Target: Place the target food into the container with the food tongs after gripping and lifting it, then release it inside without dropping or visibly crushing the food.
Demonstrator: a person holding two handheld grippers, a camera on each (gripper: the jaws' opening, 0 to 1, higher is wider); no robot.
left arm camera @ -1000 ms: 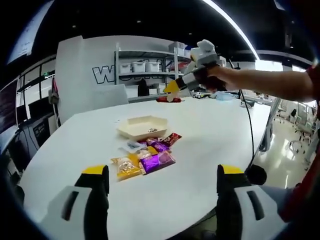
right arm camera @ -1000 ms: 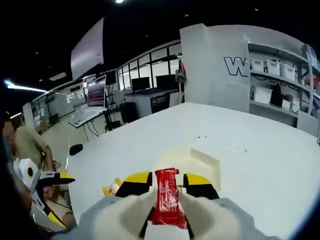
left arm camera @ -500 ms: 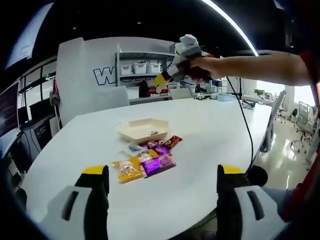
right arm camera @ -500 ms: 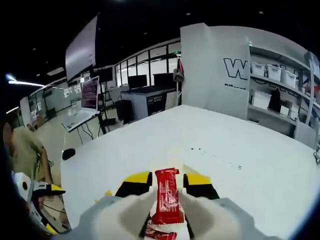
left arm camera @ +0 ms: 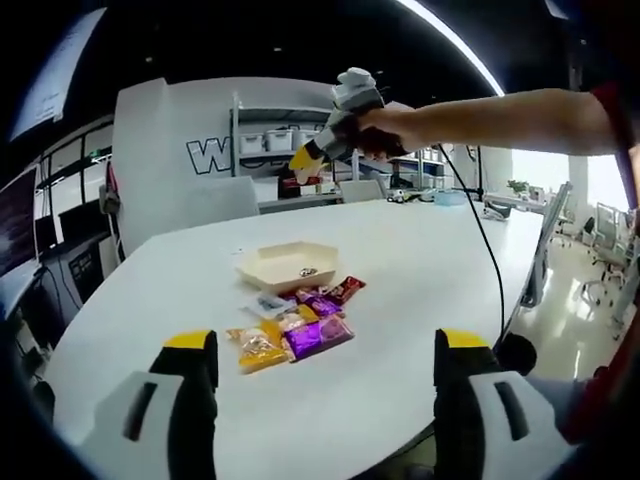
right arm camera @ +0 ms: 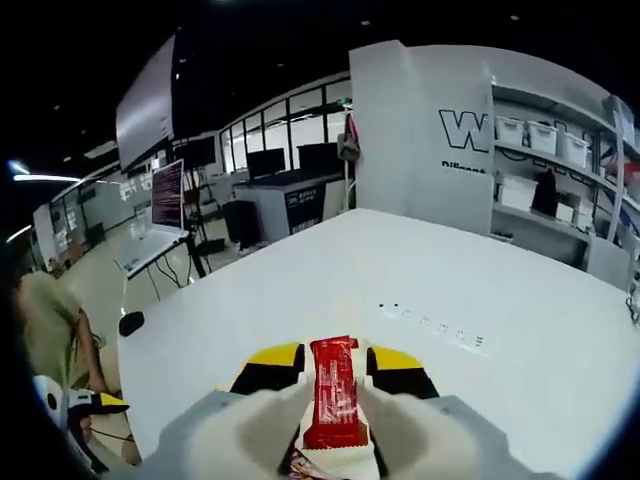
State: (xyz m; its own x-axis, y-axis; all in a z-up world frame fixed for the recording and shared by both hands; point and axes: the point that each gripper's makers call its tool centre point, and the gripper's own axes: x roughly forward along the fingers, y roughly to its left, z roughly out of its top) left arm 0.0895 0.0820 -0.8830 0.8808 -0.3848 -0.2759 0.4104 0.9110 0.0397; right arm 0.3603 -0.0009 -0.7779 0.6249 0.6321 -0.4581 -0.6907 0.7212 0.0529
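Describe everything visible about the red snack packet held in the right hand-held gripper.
The red snack packet is a long, flat, glossy wrapper with crimped ends, looking like plastic film. It stands lengthwise between the yellow-tipped jaws of the right hand-held gripper, which press on both its sides. It is lifted above the white table and looks uncrushed.

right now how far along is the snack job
Done: the right gripper has gripped and lifted a red snack packet, and the beige tray already holds a small item. In hand: that gripper is held high above the tray. Left: lower it and release the packet inside. More packets lie on the white table. The left gripper is open, idle.
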